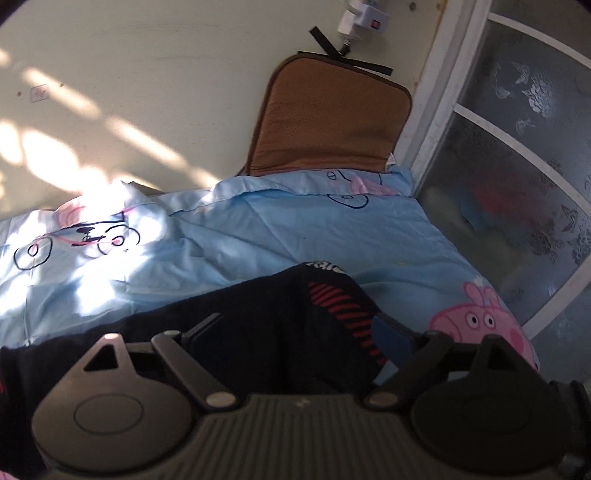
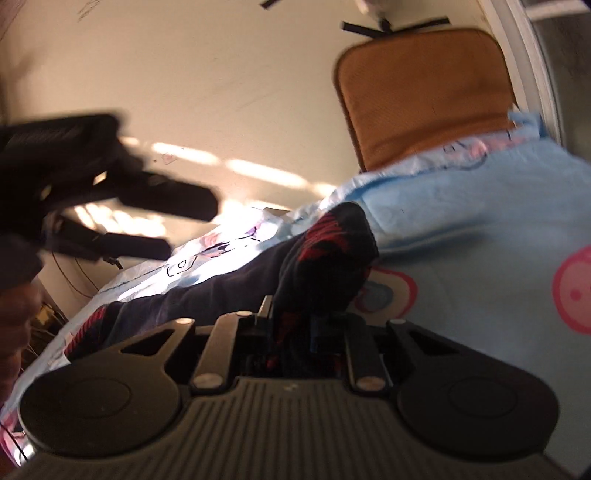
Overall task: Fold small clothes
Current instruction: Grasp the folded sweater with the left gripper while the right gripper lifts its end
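A small dark navy garment with red stripes [image 1: 280, 317] lies on a light blue cartoon-print quilt [image 1: 280, 229]. My left gripper [image 1: 295, 332] hangs over the garment with its jaws spread wide; the cloth lies between and under the fingers [image 1: 207, 328], and nothing is pinched. In the right wrist view my right gripper [image 2: 291, 325] is shut on a bunched corner of the same garment [image 2: 325, 258], lifted off the quilt [image 2: 461, 229]. The left gripper [image 2: 162, 218] shows blurred at the left of that view, open, above the bed.
A brown seat pad [image 1: 325, 122] leans against the cream wall [image 1: 147, 92] behind the quilt. A frosted glass door with white frame [image 1: 517, 155] stands at the right. A white plug adapter [image 1: 362, 14] is on the wall. Bright sun patches fall on wall and quilt.
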{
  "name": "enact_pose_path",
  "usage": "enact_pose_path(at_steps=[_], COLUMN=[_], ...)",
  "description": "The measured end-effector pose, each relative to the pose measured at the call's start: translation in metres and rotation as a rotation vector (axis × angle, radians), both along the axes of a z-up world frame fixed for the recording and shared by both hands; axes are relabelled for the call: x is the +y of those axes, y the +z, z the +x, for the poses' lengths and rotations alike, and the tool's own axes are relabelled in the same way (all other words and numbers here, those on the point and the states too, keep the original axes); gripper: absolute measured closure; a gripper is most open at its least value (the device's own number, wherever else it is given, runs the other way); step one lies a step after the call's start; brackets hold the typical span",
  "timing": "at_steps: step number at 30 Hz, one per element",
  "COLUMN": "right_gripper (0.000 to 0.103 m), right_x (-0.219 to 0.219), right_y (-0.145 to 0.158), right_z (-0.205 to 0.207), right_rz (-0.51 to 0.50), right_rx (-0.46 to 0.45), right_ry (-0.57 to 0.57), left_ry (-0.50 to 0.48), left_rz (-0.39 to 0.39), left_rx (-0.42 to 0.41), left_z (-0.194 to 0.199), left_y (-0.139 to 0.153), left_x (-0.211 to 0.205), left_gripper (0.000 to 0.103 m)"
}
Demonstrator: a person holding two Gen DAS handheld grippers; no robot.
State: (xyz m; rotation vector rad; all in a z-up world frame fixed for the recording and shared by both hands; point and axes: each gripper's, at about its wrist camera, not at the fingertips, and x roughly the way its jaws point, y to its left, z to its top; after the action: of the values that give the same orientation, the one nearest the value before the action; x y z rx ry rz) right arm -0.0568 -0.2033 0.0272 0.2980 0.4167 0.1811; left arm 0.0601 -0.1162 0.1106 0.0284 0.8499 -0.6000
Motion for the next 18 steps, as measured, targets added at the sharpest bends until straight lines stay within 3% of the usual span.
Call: enact_pose_path(at_steps=[3,5,7,9,13,14,16,17,18], right_gripper=[0.084,0.084,0.084,0.084,0.081,0.076,0.052,0.033,0.030], right_x=[0.027,0.043,0.054,0.064,0.069,0.070,0.067,0.066,0.065], right_y=[0.003,0.004,0.005,0.005,0.003,0.004,0.004,0.002,0.001], right_z=[-0.009,-0.013,-0.018,-0.022,-0.024,-0.026,-0.035,-0.041,-0.044], right_rz=[-0.145,-0.213,-0.265,-0.309,-0.321,-0.306,-0.286,-0.285,-0.284], right_rx=[-0.066,-0.103,-0.137,-0.165,-0.182,-0.197,-0.235,-0.247,-0.252], right_ry=[0.045,0.073,0.092,0.110,0.136,0.145,0.145,0.128,0.117], left_ry=[-0.060,-0.071,-0.073,-0.047,-0.011,-0.001,0.018,0.029,0.038], left_rz=[0.069,0.126,0.206,0.268,0.185,0.154,0.099,0.068,0.046], left_rx=[0.012,0.013,0.006,-0.012,-0.018,-0.013,0.002,0.009,0.009], left_z=[0.008,0.012,0.015,0.016,0.018,0.017,0.017,0.016,0.015], left_y=[-0.002,-0.008,-0.016,-0.025,-0.023,-0.021,-0.018,-0.016,-0.015], left_x=[-0.020,-0.027,-0.030,-0.023,0.009,0.018,0.035,0.046,0.054], left_gripper=[0.004,0.009,0.027,0.065,0.073,0.073,0.073,0.073,0.073])
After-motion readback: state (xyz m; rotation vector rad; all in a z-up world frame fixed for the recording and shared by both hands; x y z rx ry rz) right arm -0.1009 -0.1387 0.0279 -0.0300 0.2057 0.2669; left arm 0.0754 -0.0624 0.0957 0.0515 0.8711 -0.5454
